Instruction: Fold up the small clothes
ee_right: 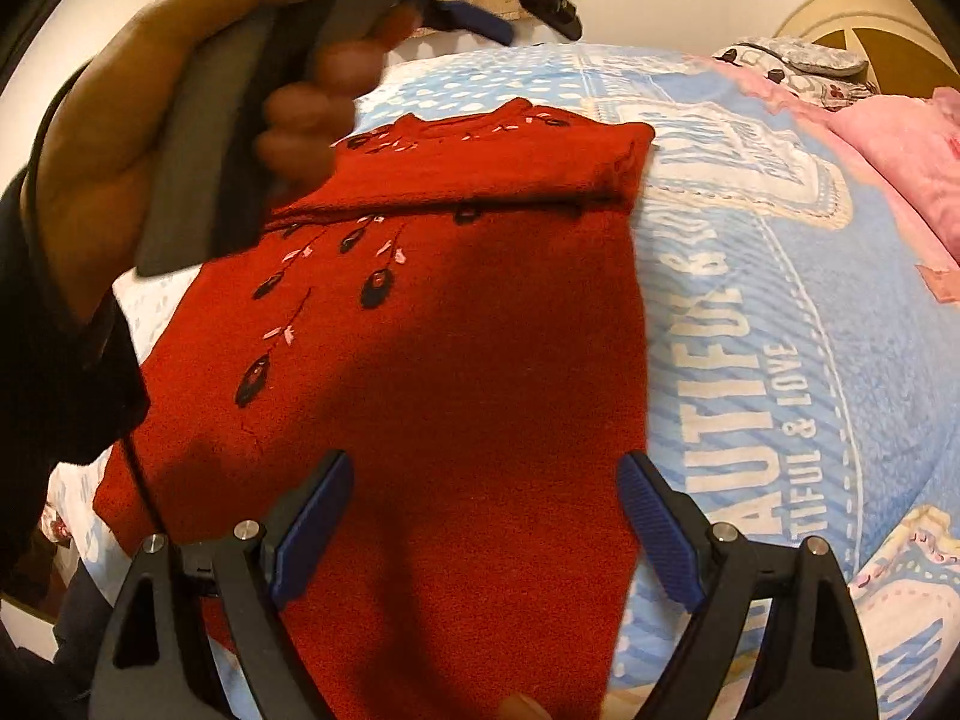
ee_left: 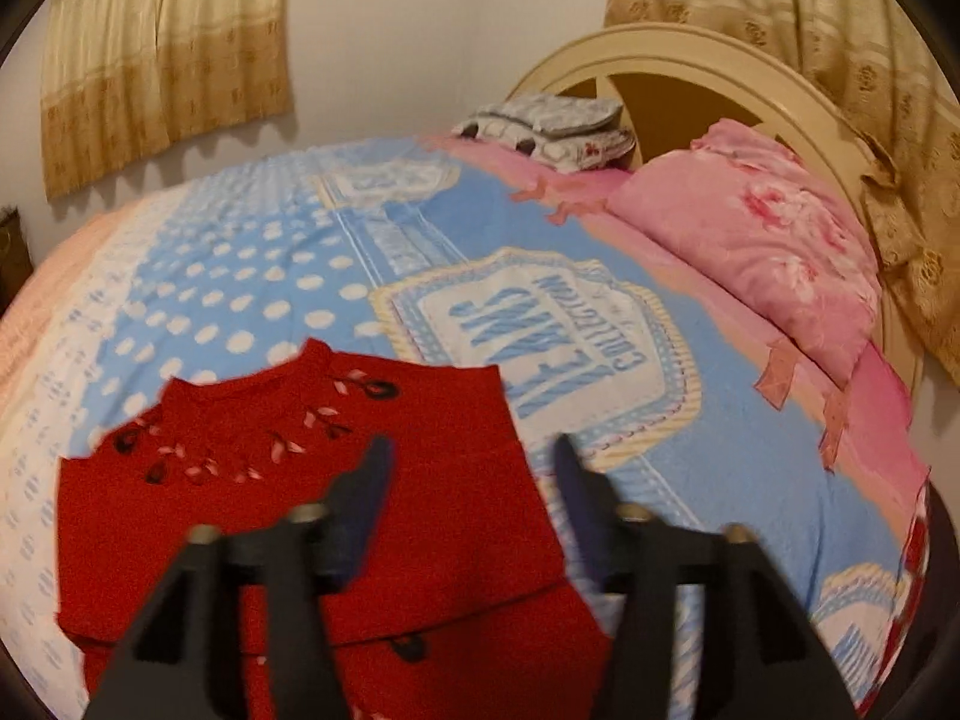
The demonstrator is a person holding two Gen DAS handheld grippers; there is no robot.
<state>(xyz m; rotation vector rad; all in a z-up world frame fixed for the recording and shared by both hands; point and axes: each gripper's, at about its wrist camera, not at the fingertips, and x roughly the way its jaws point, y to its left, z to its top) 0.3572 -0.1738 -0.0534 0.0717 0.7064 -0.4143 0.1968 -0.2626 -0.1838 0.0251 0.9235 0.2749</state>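
Red knitted top (ee_right: 456,324) spread flat on the blue printed blanket (ee_right: 810,324), upper part with the neckline folded down over the body, fold edge running as a dark crease across the garment. Black and pink leaf embroidery (ee_right: 282,294) trailing down the body below that crease, more of it ringing the neckline (ee_left: 240,444) in the left wrist view. Right side edge of the top lying straight, just beside the large white lettering on the blanket.

Above the lower part of the top, right gripper (ee_right: 483,480): blue-padded jaws spread wide, nothing between them, red knit showing through the gap, pads apart from the cloth as far as can be told. Above the top's folded upper part, toward its left shoulder, left gripper (ee_left: 471,456): blurred, jaws parted, nothing pinched between them, one finger over the red knit and the other over the blanket just off the garment's edge. Same tool seen from the right wrist camera gripped in a hand (ee_right: 120,138) with a dark sleeve, hovering clear of the top.

Beyond the top, farther up the blanket, a crest print with lettering (ee_left: 540,348). Past that, at the head of the bed, a pink floral pillow (ee_left: 762,240) and a folded grey patterned bundle (ee_left: 552,126) against a cream curved headboard (ee_left: 720,54). Behind all of it, white wall with gold curtains (ee_left: 162,48)
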